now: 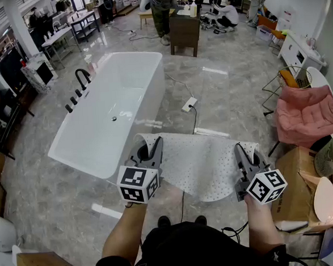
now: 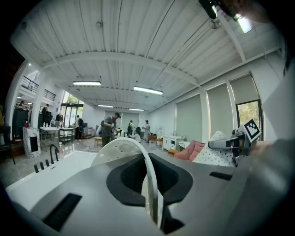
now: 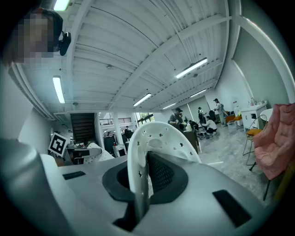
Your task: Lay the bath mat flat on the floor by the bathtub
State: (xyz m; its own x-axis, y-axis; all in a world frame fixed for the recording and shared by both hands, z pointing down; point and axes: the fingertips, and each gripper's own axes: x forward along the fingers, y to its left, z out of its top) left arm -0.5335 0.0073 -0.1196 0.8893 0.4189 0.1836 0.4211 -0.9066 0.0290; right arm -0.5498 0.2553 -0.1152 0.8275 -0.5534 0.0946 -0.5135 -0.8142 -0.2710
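A white bath mat (image 1: 198,160) with small star holes hangs stretched between my two grippers, above the grey floor just right of the white bathtub (image 1: 111,110). My left gripper (image 1: 155,148) is shut on the mat's left corner, and that edge (image 2: 146,170) stands pinched in its jaws. On the mat's right corner my right gripper (image 1: 240,154) is shut, the mat (image 3: 143,156) curling up between its jaws. Both grippers point roughly level, away from me.
A black faucet (image 1: 83,77) stands on the tub's left rim. A white power strip and cable (image 1: 189,104) lie on the floor beyond the mat. A pink cushion on a chair (image 1: 305,114), cardboard boxes (image 1: 292,186) and a fan stand right. People work at tables far back.
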